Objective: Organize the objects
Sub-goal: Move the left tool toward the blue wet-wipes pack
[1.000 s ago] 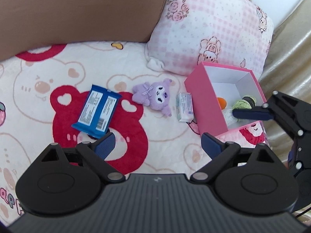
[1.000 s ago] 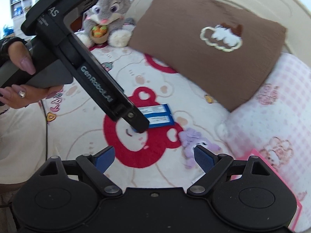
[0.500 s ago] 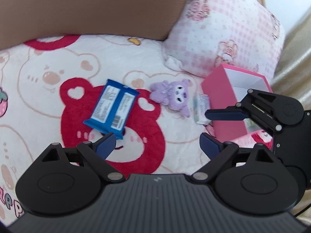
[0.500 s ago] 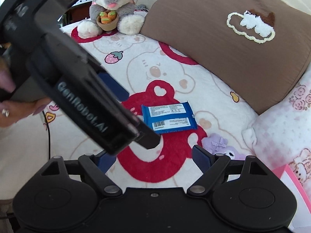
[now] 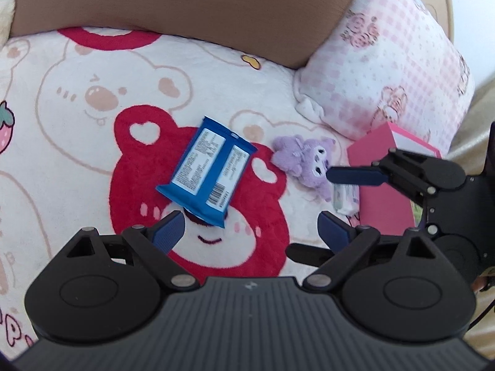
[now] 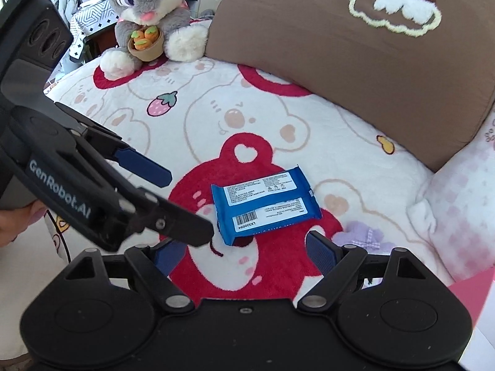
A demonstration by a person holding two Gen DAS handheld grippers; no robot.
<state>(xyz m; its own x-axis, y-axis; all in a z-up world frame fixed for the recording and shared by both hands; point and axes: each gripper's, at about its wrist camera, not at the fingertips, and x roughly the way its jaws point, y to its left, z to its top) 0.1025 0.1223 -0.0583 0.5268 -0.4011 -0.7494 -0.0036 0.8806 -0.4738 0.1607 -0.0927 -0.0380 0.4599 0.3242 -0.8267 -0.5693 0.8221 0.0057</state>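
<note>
A blue snack packet (image 5: 207,170) lies label-up on the red bear print of the blanket. My left gripper (image 5: 251,232) hovers open just short of its near end, nothing between the fingers. Right of the packet lie a purple plush toy (image 5: 304,160) and a small white-green pack (image 5: 346,198), beside an open pink box (image 5: 383,194). My right gripper (image 5: 309,213) stands open in front of the box and pack. In the right wrist view the blue packet (image 6: 266,207) lies just beyond my open right gripper (image 6: 244,253). The left gripper (image 6: 188,207) comes in from the left, and the purple plush (image 6: 365,236) sits at the right.
A brown pillow (image 6: 355,77) and a pink checked pillow (image 5: 386,61) line the back of the bed. A grey bunny plush (image 6: 148,9) sits at the far left corner. The bear-print blanket (image 5: 77,108) lies bare to the left of the packet. A hand (image 6: 15,225) holds the left gripper.
Both grippers have come down and closer to the blue packet. In the left wrist view the right gripper slid left across the pink box, hiding its inside. Jaws stay wide.
</note>
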